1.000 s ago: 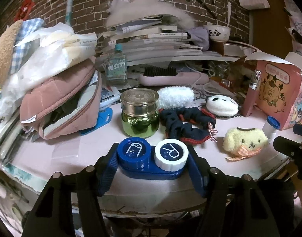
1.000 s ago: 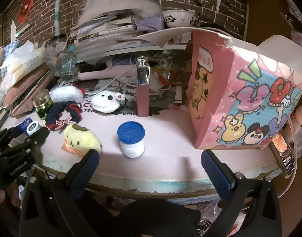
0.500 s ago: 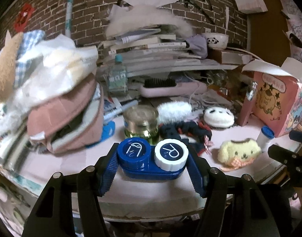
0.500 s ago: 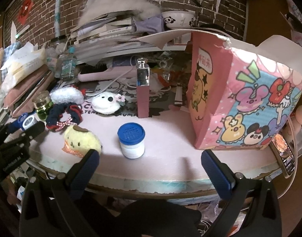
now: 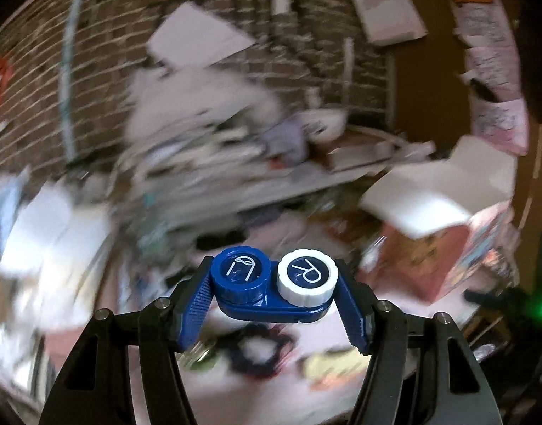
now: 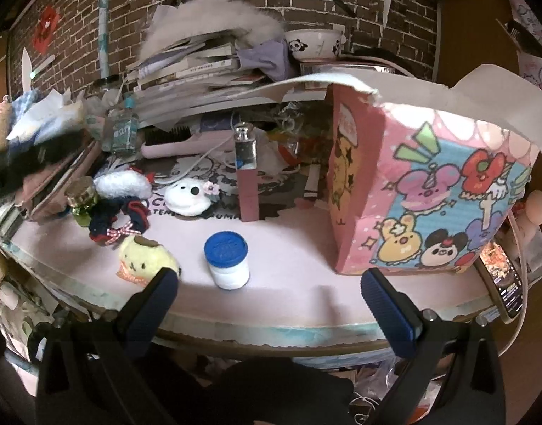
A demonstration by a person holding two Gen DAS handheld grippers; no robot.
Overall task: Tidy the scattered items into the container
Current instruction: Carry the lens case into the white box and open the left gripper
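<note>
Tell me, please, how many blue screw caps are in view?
2: one on the lens case in the left gripper, one on the white jar mid-table. Clutter may hide more.

Blue contact lens case (image 5: 274, 292), one blue cap marked L, one white cap marked R, lies level, clamped by its two ends between blue tongs pads, up off the surface. Pink cartoon paper box (image 6: 423, 191) stands upright at surface's right side, top flaps open. On the surface left of it: white jar with blue lid (image 6: 227, 260) upright, yellow dog plush (image 6: 143, 256), navy scrunchie with checked bow (image 6: 118, 219), white round plush (image 6: 187, 194), green jar with gold lid (image 6: 82, 200), upright pink tube with silver cap (image 6: 247, 177).
</note>
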